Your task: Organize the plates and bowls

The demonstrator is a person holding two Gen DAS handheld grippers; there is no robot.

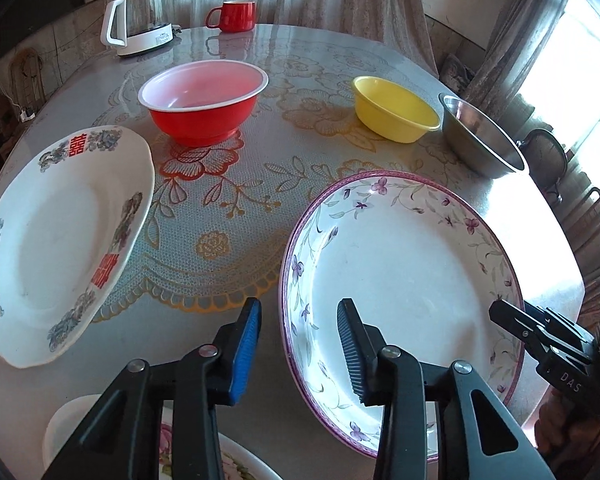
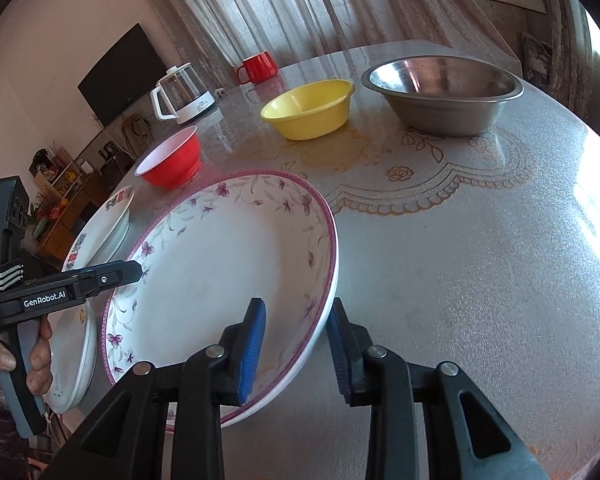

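Note:
A large plate with a purple floral rim lies on the table in front of both grippers; it also shows in the right wrist view. My left gripper is open, its fingers straddling the plate's near left rim. My right gripper is open, its fingers either side of the plate's right rim. A white plate with red characters lies to the left. A red bowl, a yellow bowl and a steel bowl stand farther back.
A glass kettle and a red mug stand at the table's far edge. More plates lie at the near edge under my left gripper. The table has a lace-pattern cover; chairs stand at its right side.

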